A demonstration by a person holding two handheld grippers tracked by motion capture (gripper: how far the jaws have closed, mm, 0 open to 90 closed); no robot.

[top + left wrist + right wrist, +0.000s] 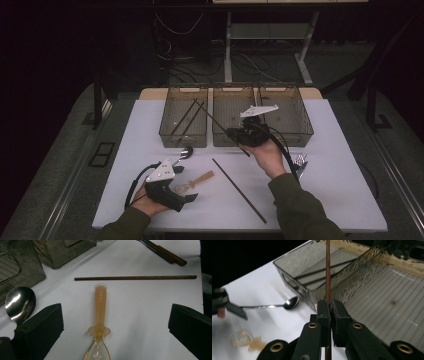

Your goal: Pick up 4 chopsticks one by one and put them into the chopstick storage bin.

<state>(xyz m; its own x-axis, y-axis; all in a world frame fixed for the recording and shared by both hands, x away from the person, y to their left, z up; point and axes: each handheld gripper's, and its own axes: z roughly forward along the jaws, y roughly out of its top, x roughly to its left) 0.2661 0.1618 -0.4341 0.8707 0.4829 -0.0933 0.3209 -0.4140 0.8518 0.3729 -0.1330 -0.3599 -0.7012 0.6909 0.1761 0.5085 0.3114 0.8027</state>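
1 chopstick (328,277) within right gripper (331,312).

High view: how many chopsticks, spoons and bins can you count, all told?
Chopsticks: 4, one of them clamped in the right gripper
Spoons: 2
Clear bins: 3
Total: 9

Matt, seemingly wooden chopstick (328,270)

Thin brown chopstick (328,277) clamped between jaws, tilted across bin rim. Amber translucent spoon (100,322) flat on table, handle pointing away.
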